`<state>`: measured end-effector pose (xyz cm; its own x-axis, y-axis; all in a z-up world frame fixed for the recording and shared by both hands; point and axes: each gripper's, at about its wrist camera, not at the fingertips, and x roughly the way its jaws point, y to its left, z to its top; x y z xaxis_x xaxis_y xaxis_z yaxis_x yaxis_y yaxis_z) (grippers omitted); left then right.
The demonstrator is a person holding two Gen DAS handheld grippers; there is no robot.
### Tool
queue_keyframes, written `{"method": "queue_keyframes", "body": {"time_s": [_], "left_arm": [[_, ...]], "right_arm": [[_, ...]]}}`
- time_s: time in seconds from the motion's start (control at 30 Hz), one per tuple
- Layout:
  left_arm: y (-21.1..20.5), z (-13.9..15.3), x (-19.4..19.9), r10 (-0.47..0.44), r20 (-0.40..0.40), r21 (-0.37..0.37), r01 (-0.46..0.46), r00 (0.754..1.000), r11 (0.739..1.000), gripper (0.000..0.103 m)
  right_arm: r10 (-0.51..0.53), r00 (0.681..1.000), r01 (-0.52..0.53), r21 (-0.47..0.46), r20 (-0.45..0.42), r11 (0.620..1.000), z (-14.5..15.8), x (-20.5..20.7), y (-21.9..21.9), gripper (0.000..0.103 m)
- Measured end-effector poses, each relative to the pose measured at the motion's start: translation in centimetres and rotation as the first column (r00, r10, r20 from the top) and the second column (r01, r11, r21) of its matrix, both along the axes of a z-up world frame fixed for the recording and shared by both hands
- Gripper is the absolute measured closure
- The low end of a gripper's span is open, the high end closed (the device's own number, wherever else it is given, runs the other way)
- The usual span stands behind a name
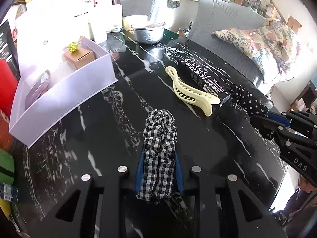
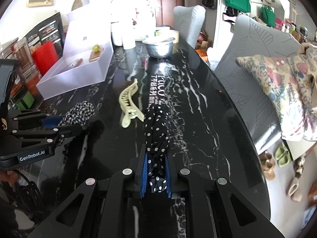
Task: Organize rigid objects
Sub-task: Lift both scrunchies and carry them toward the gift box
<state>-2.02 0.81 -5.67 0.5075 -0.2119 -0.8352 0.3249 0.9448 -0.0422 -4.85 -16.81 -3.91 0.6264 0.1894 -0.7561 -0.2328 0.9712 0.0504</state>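
My left gripper (image 1: 158,158) is shut on a black-and-white checked scrunchie (image 1: 159,138), held over the black marble table (image 1: 99,129). My right gripper (image 2: 156,158) is shut on a black polka-dot scrunchie (image 2: 156,127). The right gripper shows at the right of the left wrist view (image 1: 259,117), the left gripper at the left of the right wrist view (image 2: 65,123). A cream hair claw clip (image 1: 190,91) lies on the table beside a long black printed box (image 1: 204,75). An open white box (image 1: 65,85) stands at the left, holding a small brown carton (image 1: 79,58).
A metal bowl (image 1: 148,31) stands at the far end of the table with white containers (image 1: 103,25) beside it. Grey chairs (image 1: 221,23) and a patterned cushion (image 1: 263,41) are to the right. A red container (image 2: 43,55) and stacked items are left of the white box.
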Motion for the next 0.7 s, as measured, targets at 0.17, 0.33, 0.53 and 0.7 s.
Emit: {"method": "queue_keyframes", "body": {"time_s": [0.17, 0.33, 0.53, 0.7], "left_arm": [[1.0, 0.4, -0.7, 0.019, 0.003, -0.016, -0.019, 1.000, 1.000, 0.076], [2.0, 0.9, -1.4, 0.046, 0.020, -0.009, -0.046, 0.999, 0.999, 0.076], [3.8, 1.3, -2.3, 0.099, 0.030, -0.018, -0.098, 0.995, 0.995, 0.076], [5.5, 1.7, -2.9, 0.148, 0.031, -0.027, -0.147, 0.988, 0.989, 0.076]], "right_arm": [[0.017, 1.000, -0.017, 0.019, 0.011, 1.000, 0.6, -0.8, 0.7, 0.088], [0.055, 0.998, -0.055, 0.038, 0.006, 0.998, 0.4, -1.5, 2.0, 0.088], [0.115, 0.993, -0.115, 0.052, 0.004, 0.992, 0.4, -1.8, 3.9, 0.088], [0.174, 0.985, -0.174, 0.058, 0.008, 0.983, 0.5, -1.9, 5.7, 0.088]]}}
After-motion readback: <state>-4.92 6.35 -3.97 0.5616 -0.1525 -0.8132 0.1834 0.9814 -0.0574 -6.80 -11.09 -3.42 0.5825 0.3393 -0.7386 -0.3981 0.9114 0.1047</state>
